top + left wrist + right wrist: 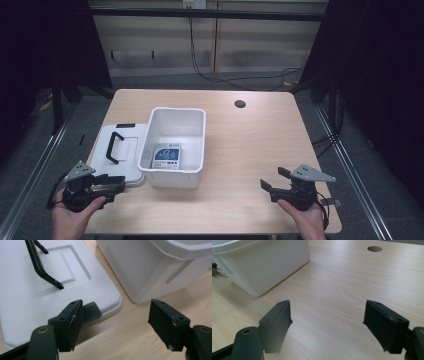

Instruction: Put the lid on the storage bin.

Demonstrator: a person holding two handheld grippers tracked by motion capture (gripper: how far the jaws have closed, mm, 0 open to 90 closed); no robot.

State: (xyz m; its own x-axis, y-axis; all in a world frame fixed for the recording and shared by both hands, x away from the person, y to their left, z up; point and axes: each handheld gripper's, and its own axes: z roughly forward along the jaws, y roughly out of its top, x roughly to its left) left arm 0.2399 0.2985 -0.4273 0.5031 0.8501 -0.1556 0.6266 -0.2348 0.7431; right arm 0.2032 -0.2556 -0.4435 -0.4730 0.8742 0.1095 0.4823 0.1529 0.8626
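White plastic bin (177, 145) on a pale wood-grain table (250, 150). Inside the bin, a packet (167, 156) printed dark blue and white. Left of the bin, a white lid (120, 152) with a black handle (116, 146). Both grippers black: left gripper (112, 185), right gripper (272, 182).

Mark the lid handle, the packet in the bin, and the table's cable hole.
lid handle (114, 147), high view, middle of the black bar.
packet (167, 156), high view, centre of its printed face, inside the white bin.
cable hole (240, 104), high view, centre of the round opening.
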